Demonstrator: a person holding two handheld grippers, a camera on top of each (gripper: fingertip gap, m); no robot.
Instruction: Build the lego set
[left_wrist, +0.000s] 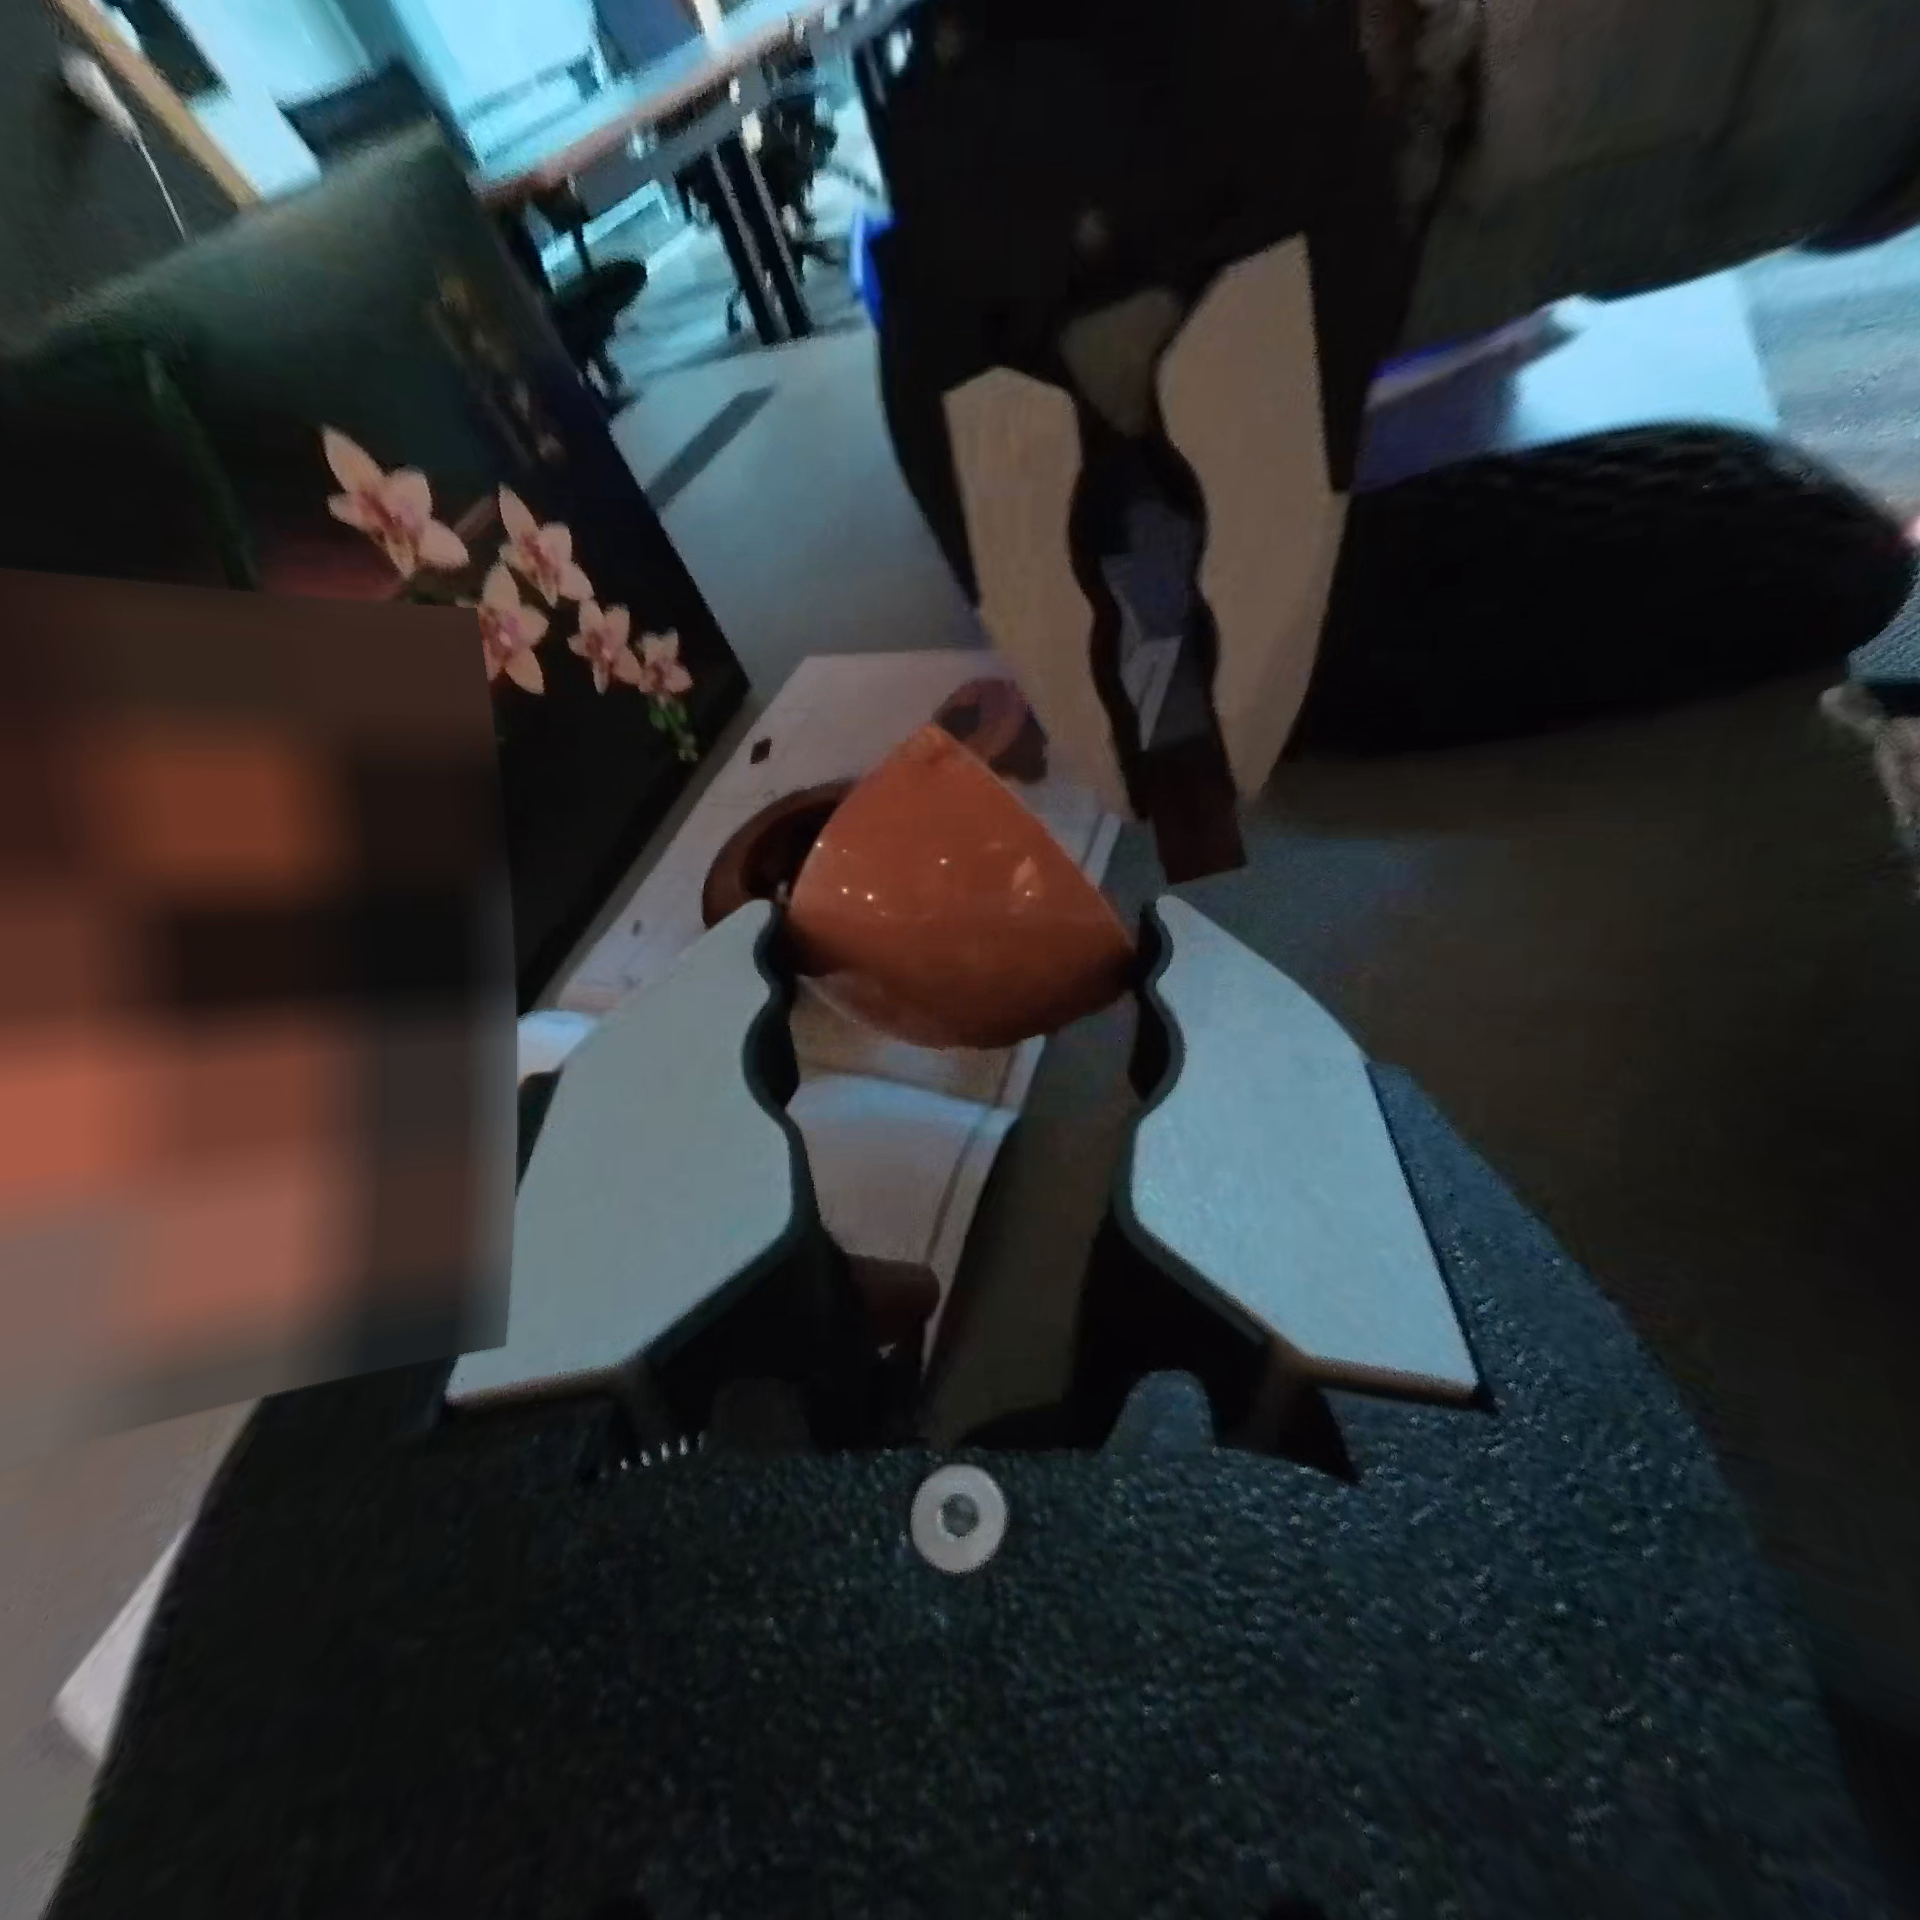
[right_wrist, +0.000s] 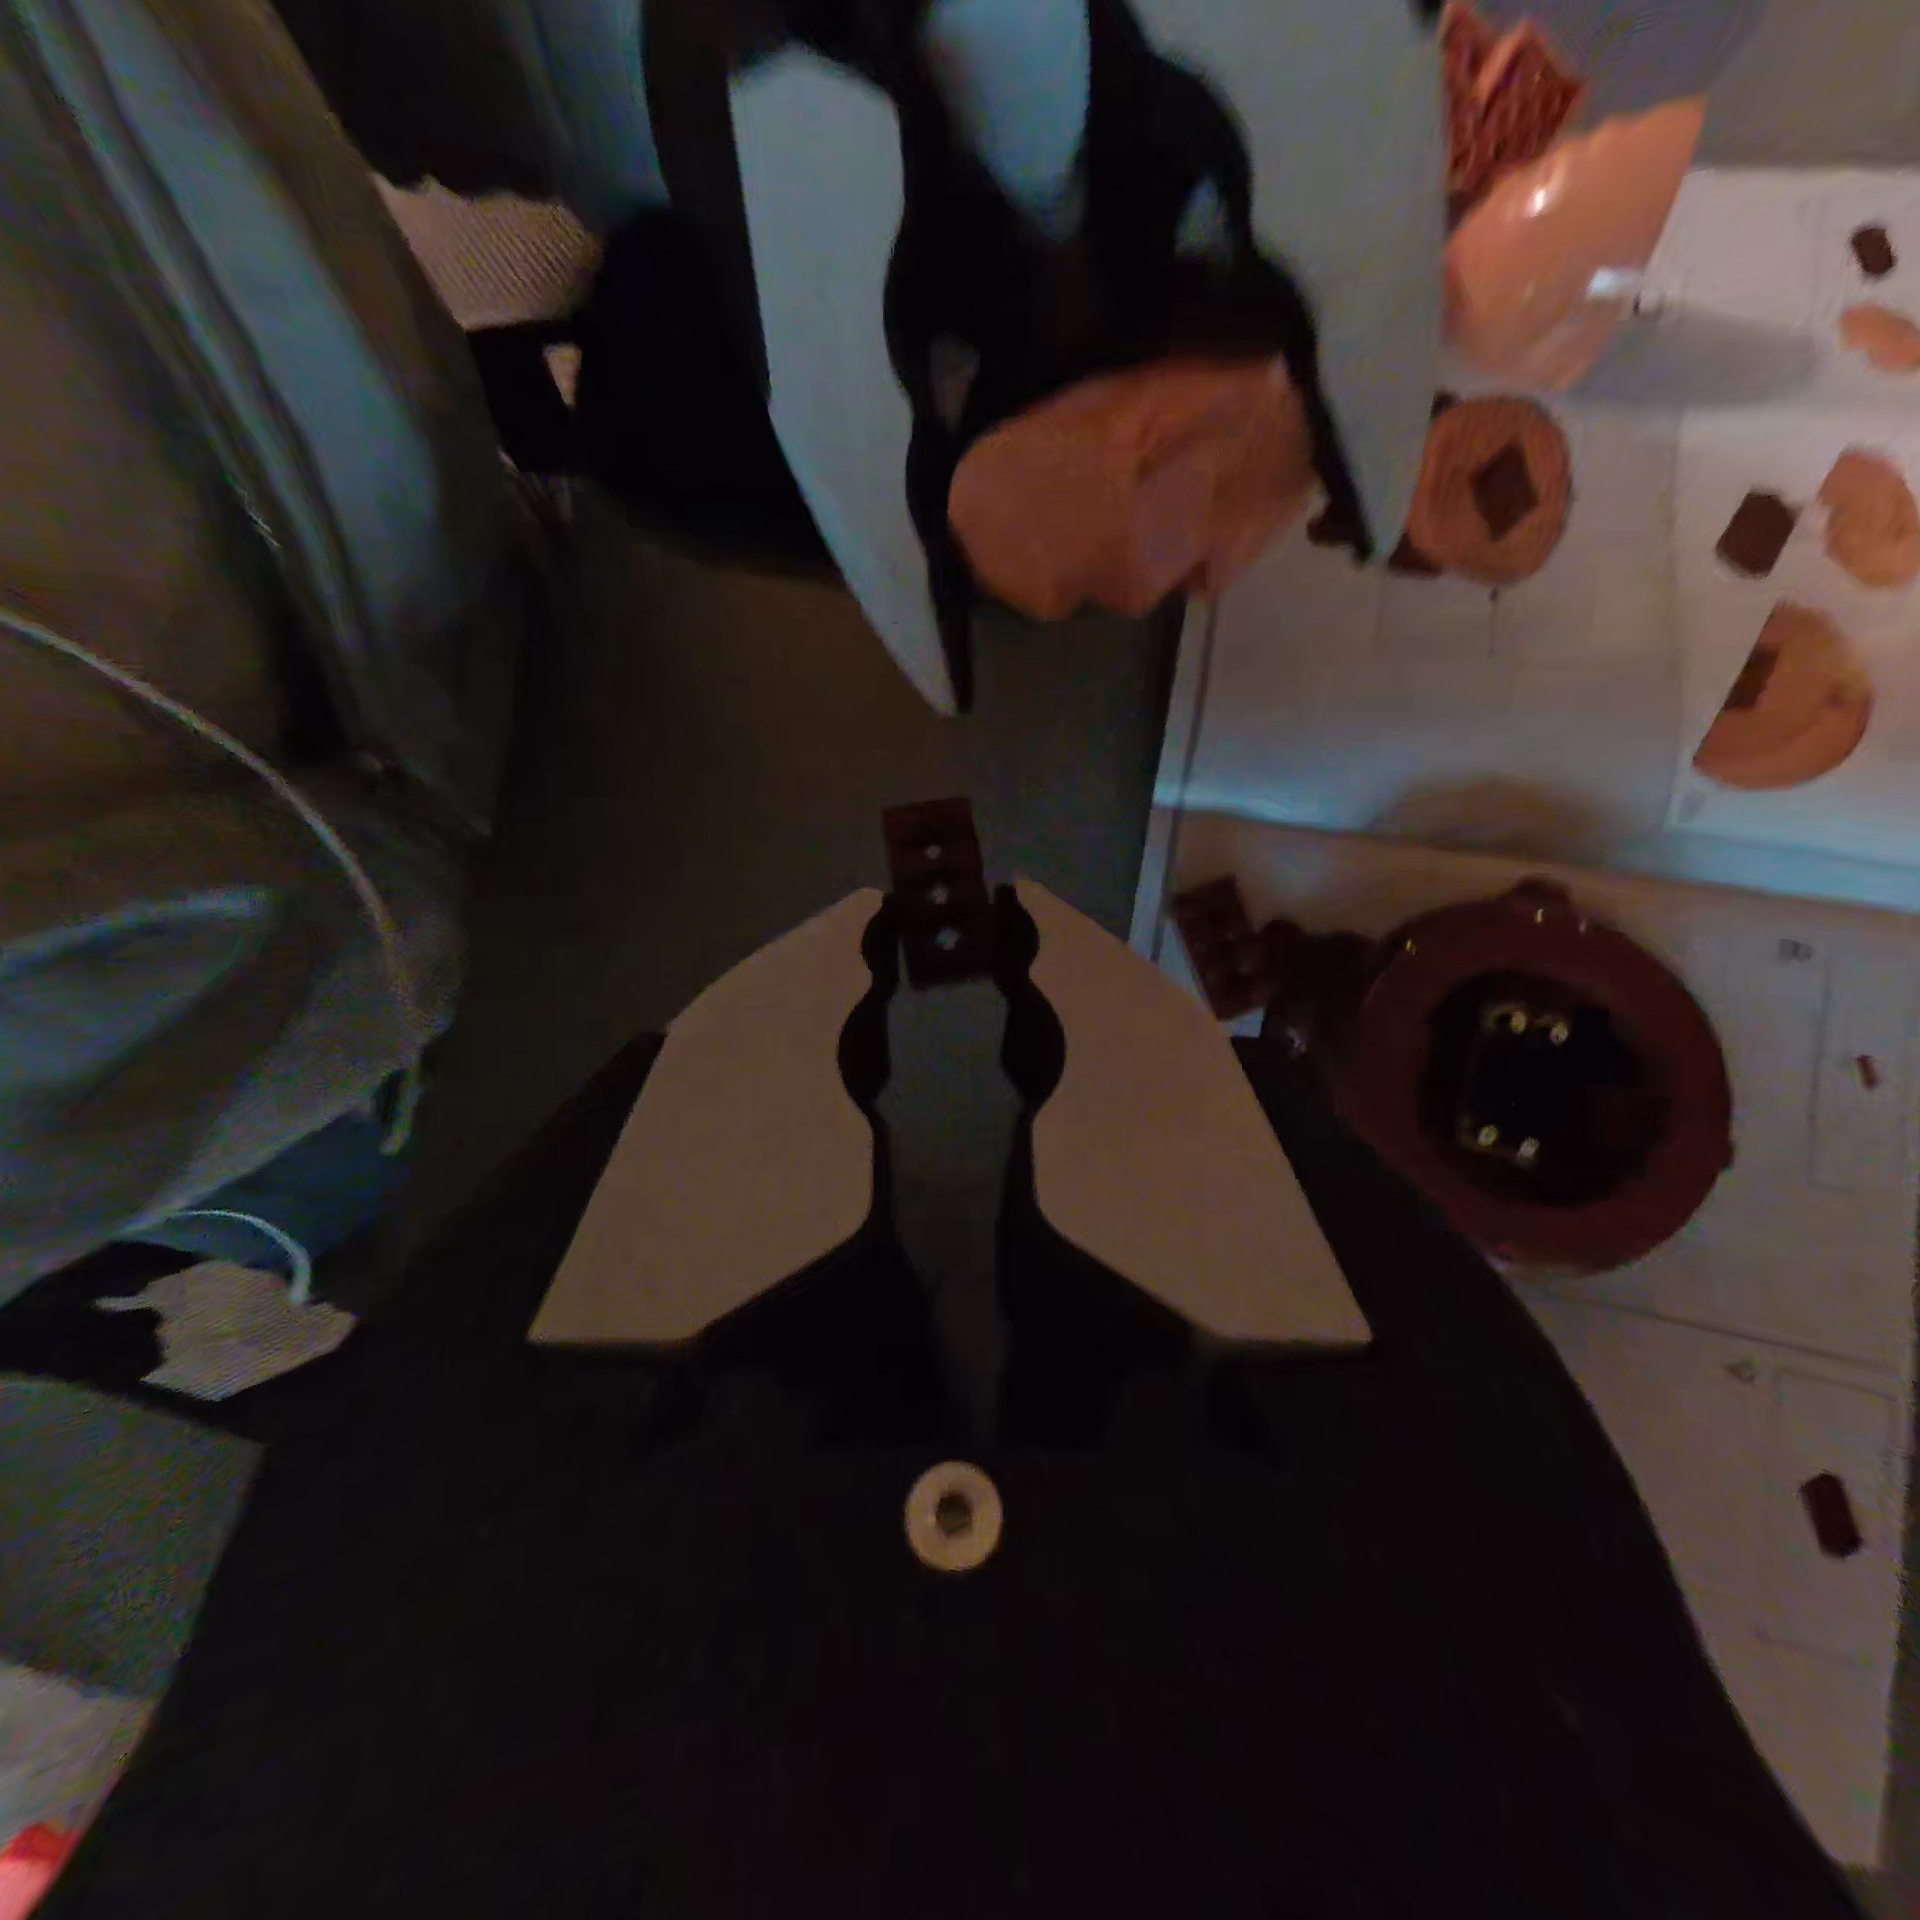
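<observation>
My left gripper (left_wrist: 961, 925) is shut on a glossy orange dome-shaped piece (left_wrist: 956, 904), both pads pressing its sides, and holds it tilted above a white printed sheet (left_wrist: 831, 717). The right wrist view shows the same grip (right_wrist: 1132, 582) on the orange piece (right_wrist: 1122, 488). My right gripper (right_wrist: 943, 920) is shut on a small dark brown studded plate (right_wrist: 935, 883) that sticks out past its tips. In the left wrist view this gripper (left_wrist: 1184, 790) hangs from above with the brown plate (left_wrist: 1195, 831) close to the orange piece's right side.
A dark brown ring piece (right_wrist: 1538, 1091) with a black centre and loose brown plates (right_wrist: 1216, 945) lie on the white sheet (right_wrist: 1455, 675). A dark box with printed orchids (left_wrist: 499, 582) stands at the left. A person's grey sleeve (right_wrist: 208, 623) fills the left.
</observation>
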